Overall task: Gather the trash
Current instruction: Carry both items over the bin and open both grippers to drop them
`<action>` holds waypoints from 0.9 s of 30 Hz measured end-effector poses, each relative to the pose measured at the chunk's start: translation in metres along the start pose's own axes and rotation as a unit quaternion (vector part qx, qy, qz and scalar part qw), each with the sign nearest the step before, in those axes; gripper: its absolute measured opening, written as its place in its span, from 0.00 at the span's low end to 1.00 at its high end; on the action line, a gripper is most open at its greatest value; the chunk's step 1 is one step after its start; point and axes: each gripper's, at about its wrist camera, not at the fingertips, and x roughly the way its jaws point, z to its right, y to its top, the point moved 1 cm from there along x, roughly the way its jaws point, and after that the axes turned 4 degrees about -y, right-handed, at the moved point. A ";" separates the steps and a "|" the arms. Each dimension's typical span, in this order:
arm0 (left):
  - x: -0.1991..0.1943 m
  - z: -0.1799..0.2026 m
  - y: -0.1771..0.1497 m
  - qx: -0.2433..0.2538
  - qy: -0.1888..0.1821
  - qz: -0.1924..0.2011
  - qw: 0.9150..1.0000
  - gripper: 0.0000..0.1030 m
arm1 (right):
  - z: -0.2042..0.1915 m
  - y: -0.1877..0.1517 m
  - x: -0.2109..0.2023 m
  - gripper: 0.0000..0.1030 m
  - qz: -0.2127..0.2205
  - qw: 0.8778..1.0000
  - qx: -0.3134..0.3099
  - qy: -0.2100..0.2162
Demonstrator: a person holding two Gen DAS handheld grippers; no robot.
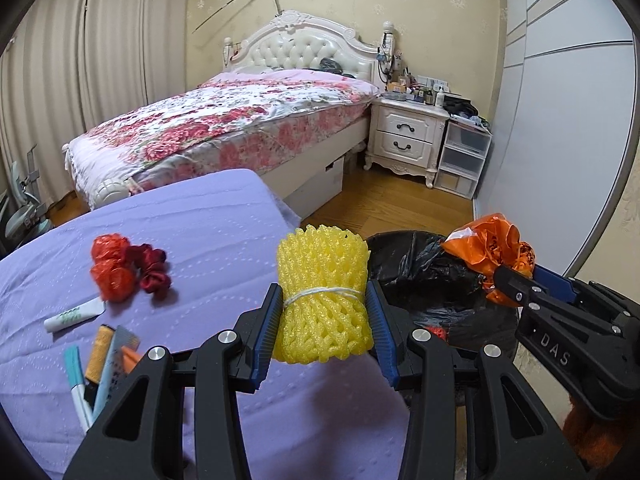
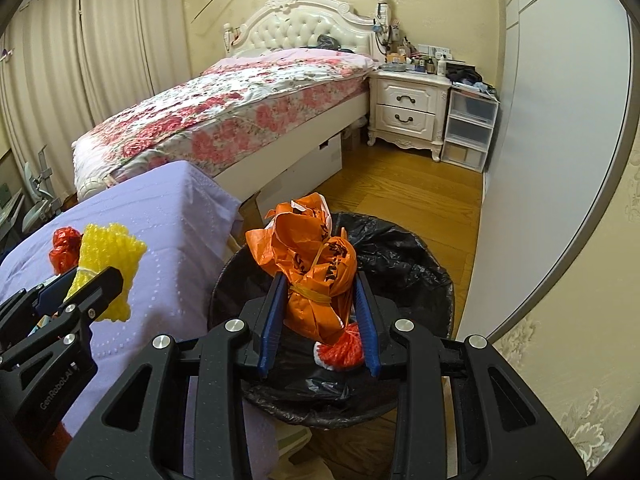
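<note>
In a bedroom, I am carrying two pieces of trash to the bin (image 2: 420, 280) at once. My left gripper (image 1: 324, 332) is pinching a yellow foam net (image 1: 324, 300), both blue pads pressed into its sides just below the string tied round its middle; the net is standing upright between my fingers, over the edge of the purple cover (image 1: 180, 240), with the bin just beyond my right-hand finger. My right gripper (image 2: 318, 316) is clamping a knotted orange bag (image 2: 316, 264) at its rubber-banded waist, and the black-lined bin is lying directly under and past those fingers, a red-and-white scrap (image 2: 344, 344) already inside it below the bag. To finish this step well, I judge the right hand should part its fingers only while the bag is hanging squarely over the opening, not over the rim, since light plastic may cling to a pad. The left hand seems to need more travel toward the bin before letting go; the springy net could bounce off the liner if dropped at the edge. Red wrappers (image 1: 112, 268) are waiting on the cover off to the left of my left fingers, beside a tube (image 1: 74, 314) and combs (image 1: 108, 364) that look like keepers.
</note>
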 end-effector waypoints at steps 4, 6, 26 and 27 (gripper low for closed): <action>0.012 0.012 0.004 0.018 0.002 -0.004 1.000 0.42 | 0.007 0.002 0.006 0.32 -0.001 1.000 0.009 -0.003; 0.018 0.016 0.006 0.027 0.004 -0.005 1.000 0.42 | 0.011 0.003 0.009 0.32 -0.002 1.000 0.015 -0.004; 0.046 0.024 0.012 0.038 0.035 -0.010 0.999 0.76 | 0.033 0.012 0.044 0.47 -0.015 0.998 0.063 -0.018; 0.047 0.023 0.012 0.037 0.035 -0.011 0.999 0.77 | 0.034 0.012 0.043 0.47 -0.015 0.998 0.064 -0.020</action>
